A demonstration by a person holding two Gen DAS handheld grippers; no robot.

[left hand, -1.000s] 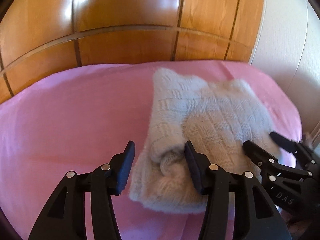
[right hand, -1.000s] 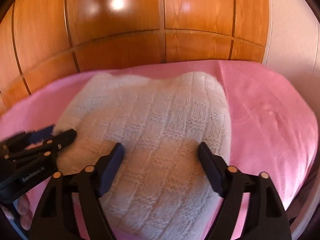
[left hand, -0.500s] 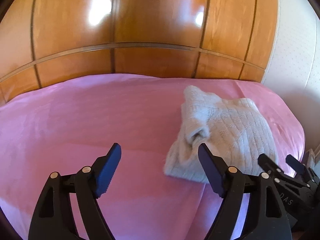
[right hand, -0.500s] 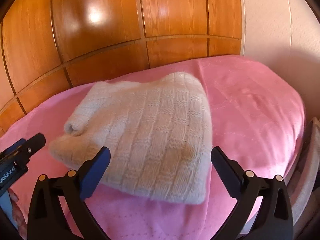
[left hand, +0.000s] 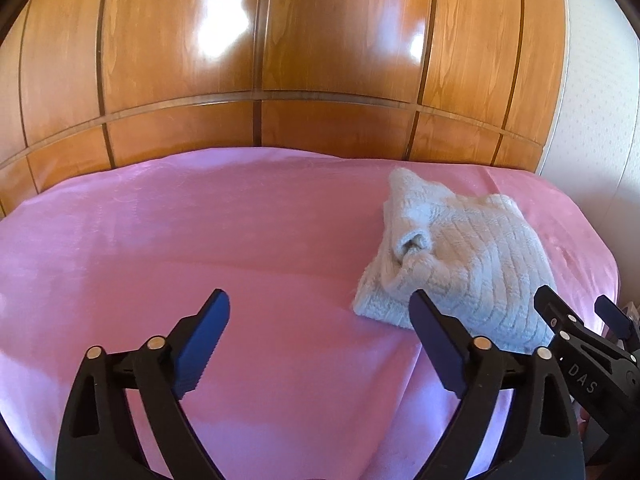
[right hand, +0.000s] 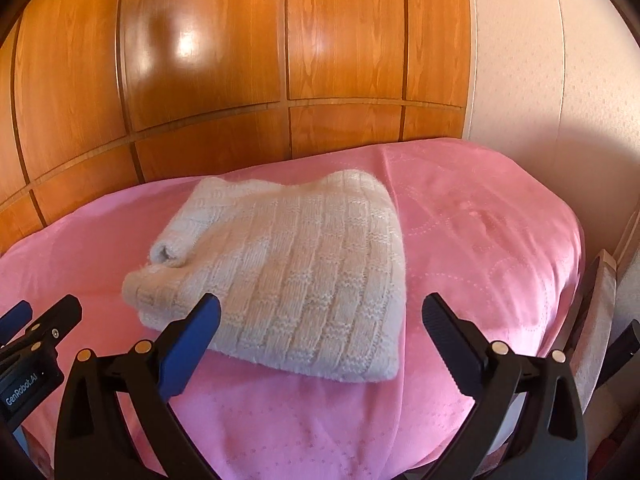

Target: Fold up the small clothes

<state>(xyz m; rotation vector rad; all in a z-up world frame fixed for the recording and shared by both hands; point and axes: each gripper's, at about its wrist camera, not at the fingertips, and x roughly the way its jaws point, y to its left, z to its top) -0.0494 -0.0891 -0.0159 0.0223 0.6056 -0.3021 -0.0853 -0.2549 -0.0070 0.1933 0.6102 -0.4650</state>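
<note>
Nearest, the left gripper [left hand: 320, 332] is hovering over the bare pink bedspread [left hand: 200, 248] with its two black fingers spread wide and nothing sitting between them. Its blue-faced fingertips [left hand: 206, 330] are hanging above the cloth, apart from it. The right gripper [right hand: 320, 328] is likewise standing wide open and gripping nothing; its left fingertip is overlapping the near edge of the garment in the right wrist view, but whether it is touching the knit cannot be told. In the left wrist view the right gripper is showing at the lower right, close to the garment's near right corner.

Just beyond the fingers, the folded white knitted sweater [right hand: 288, 268] is lying flat on the bedspread as a compact, roughly rectangular bundle. Its basket-weave face is turned upward, and a rolled cuff [right hand: 166, 252] is poking out along its left side. The bundle is resting toward the right-hand end of the bed, well to the right of the left gripper's fingers and directly ahead of the right gripper's.

Farther back, the bedspread is running up to a glossy wooden panelled wall [left hand: 320, 60], which is reflecting bright patches of light. To the right of the panels, a pale textured wall [right hand: 560, 80] is closing off the corner.
</note>
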